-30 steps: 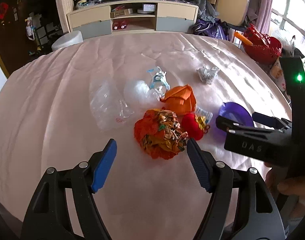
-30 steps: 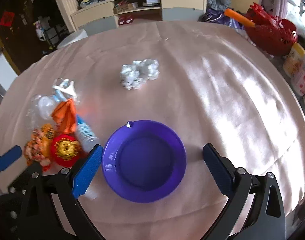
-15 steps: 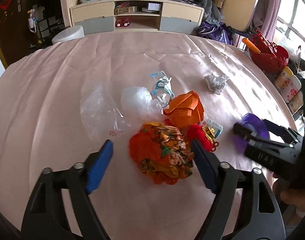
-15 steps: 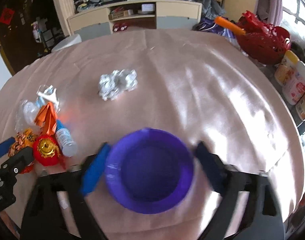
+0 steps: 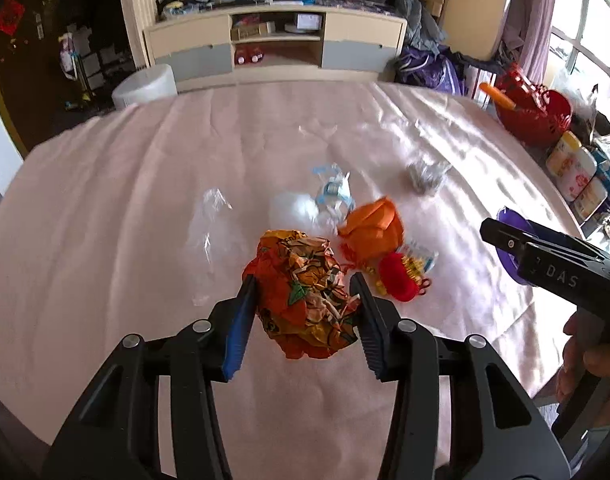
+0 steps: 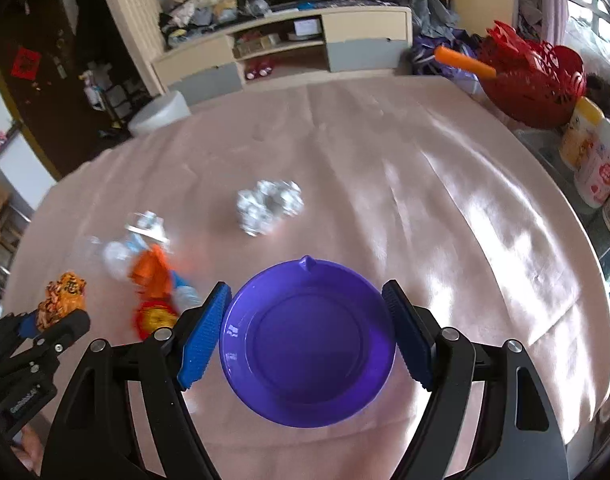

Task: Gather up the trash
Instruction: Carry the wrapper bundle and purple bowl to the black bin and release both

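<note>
Since one second ago, both grippers have closed: left gripper now clamps the crumpled orange printed wrapper above the pink tablecloth; right gripper grasps the round purple plastic bowl by its rim. Crumpled silver foil ball lies apart, farther along the cloth.

Both cameras sit just behind their fingers and look forward and down across the pink table toward the cabinet at the far wall. The left view sits close over the crumpled wrapper; the right view sits close over the purple bowl. Both share the trash pile, foil ball and red basket.
</note>
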Motion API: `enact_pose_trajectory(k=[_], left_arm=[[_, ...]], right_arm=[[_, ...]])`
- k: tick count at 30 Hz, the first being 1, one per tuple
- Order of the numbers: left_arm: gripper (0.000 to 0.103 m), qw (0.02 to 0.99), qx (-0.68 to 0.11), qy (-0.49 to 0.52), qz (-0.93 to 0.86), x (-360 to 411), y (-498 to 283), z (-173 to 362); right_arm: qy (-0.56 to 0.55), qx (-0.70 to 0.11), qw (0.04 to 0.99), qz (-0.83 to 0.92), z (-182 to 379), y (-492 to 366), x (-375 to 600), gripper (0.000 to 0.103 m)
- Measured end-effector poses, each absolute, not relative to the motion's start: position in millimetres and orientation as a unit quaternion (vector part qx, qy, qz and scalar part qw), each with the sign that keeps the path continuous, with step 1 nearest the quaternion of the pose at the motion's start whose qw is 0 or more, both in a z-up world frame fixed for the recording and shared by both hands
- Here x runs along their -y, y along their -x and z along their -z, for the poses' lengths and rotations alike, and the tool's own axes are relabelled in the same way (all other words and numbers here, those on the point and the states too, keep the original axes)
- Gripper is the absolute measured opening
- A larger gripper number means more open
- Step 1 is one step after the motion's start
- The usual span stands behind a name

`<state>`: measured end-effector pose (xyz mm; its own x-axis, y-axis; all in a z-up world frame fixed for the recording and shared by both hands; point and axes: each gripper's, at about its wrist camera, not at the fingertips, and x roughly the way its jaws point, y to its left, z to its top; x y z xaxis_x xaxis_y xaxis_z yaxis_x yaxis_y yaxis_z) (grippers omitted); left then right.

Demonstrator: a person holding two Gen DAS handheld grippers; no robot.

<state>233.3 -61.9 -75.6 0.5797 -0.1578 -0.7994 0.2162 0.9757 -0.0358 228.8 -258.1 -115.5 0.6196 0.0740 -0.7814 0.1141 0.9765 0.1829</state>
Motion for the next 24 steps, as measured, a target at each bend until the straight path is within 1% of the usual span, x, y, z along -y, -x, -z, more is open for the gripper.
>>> enact_pose_trajectory(k=[6, 12, 19, 24], left_arm=[[0.045, 0.898, -0.426, -0.038, 0.100, 55, -199, 47], [0.045, 0.892, -0.441, -0.020, 0.099, 32, -149, 46], [0.045, 0.887, -0.451, -0.022, 0.096, 7, -87, 60], [0.045, 0.880, -0.463, -0.021, 0.100, -3, -51, 80]], right_arm=[[-0.093, -0.422, 0.902, -0.001, 85, -203, 246, 0.078], [-0.064, -0.405, 0.912, -0.016, 60, -147, 218, 0.078], [-0.046, -0.422, 0.905, -0.036, 76, -91, 186, 0.078], [-0.041, -0.438, 0.897, -0.046, 93, -66, 169, 0.078]])
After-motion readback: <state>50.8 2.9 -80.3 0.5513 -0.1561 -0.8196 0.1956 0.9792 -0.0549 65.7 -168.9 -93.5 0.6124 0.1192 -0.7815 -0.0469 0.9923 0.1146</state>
